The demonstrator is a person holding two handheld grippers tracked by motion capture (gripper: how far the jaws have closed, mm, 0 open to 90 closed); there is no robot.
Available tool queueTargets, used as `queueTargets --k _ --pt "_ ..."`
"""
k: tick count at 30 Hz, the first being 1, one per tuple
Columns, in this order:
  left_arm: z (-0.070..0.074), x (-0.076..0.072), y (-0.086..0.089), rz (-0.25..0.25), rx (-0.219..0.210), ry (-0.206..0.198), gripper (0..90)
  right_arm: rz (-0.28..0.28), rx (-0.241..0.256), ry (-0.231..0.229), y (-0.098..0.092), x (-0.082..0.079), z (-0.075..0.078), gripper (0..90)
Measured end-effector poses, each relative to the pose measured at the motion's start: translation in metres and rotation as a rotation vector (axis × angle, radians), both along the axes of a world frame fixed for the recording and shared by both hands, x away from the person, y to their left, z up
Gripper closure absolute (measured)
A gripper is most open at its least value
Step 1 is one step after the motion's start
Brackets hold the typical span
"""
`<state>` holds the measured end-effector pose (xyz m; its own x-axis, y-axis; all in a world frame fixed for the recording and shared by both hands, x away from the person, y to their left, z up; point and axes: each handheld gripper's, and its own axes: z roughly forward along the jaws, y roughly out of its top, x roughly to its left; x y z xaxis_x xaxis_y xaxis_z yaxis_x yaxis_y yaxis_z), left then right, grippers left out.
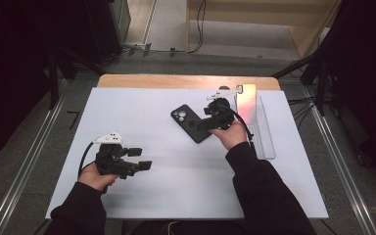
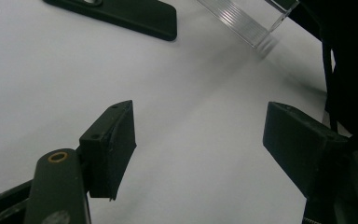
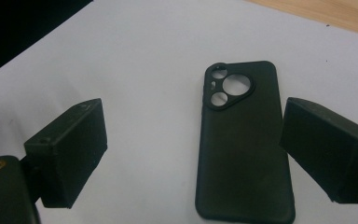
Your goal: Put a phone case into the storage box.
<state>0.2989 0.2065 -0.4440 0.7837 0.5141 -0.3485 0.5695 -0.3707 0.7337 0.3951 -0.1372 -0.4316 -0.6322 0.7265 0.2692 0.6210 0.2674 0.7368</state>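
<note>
A black phone case [image 1: 190, 123] lies flat on the white table top [image 1: 166, 186], camera cut-outs towards the far left. My right gripper [image 1: 201, 120] hovers over the case's right side, open. In the right gripper view the case [image 3: 242, 140] lies camera holes up, partly between the two spread jaws, and the right gripper [image 3: 193, 154] holds nothing. My left gripper [image 1: 141, 158] is at the near left of the table, open and empty. In the left gripper view the left gripper [image 2: 200, 140] stands over bare white surface, with the case [image 2: 130, 14] far ahead.
A clear plastic stand [image 1: 263, 129] lies along the right side of the table, with a shiny pink-orange slab [image 1: 246, 100] upright at its far end. The stand's ribbed end [image 2: 247, 23] is seen in the left gripper view. A wooden edge [image 1: 186, 81] runs behind.
</note>
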Motion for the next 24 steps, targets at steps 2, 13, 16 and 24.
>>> queueTargets --k 2,13,16,24 --pt "0.000 0.000 0.000 0.000 0.001 0.001 26.1 0.007 0.004 0.003 0.004 0.005 -0.003 6.1" --pt "0.000 0.001 -0.001 -0.006 0.001 0.000 26.1 -0.017 -0.036 0.007 0.016 0.031 -0.016 6.1" --pt "0.000 0.001 -0.001 -0.006 -0.001 0.000 26.1 -0.016 -0.040 0.007 0.020 0.037 -0.020 6.1" --pt "0.000 0.001 -0.001 -0.008 -0.002 0.000 26.1 -0.028 -0.065 0.011 0.023 0.047 -0.031 6.1"
